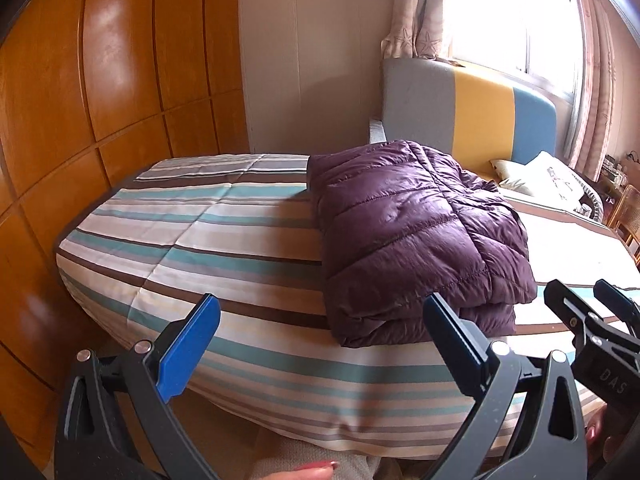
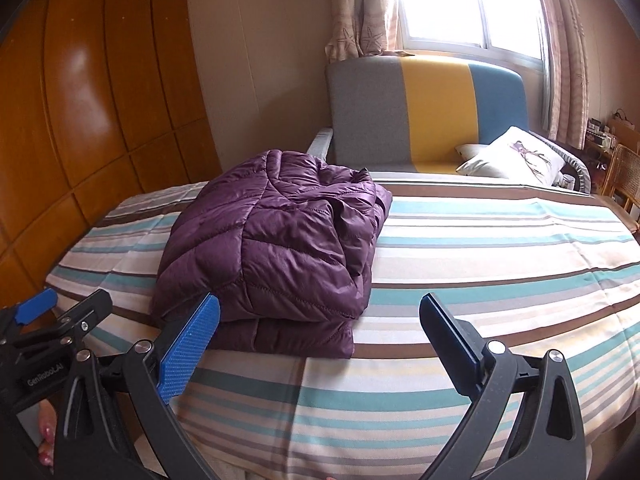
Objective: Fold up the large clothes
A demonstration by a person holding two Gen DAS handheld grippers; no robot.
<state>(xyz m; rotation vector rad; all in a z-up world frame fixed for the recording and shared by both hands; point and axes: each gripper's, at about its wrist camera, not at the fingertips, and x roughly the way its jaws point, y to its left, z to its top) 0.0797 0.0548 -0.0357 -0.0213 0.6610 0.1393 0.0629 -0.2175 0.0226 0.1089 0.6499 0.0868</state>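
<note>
A purple quilted down jacket [image 1: 416, 236] lies folded into a thick stack on the striped bed [image 1: 224, 240]. In the right wrist view the same jacket [image 2: 276, 248] sits left of centre on the bed [image 2: 500, 248]. My left gripper [image 1: 320, 320] stands open near the bed's front edge, with nothing between its blue pads; the jacket lies just beyond its right finger. My right gripper [image 2: 318, 320] is open too and holds nothing, its left pad just in front of the jacket's near edge. Each gripper shows at the side of the other's view.
A wooden wardrobe [image 1: 100, 80] runs along the left side of the bed. A grey, yellow and blue headboard [image 2: 424, 112] stands at the far end under a bright window, with pillows [image 2: 516, 156] in front. A wicker chair [image 2: 624, 176] is at the far right.
</note>
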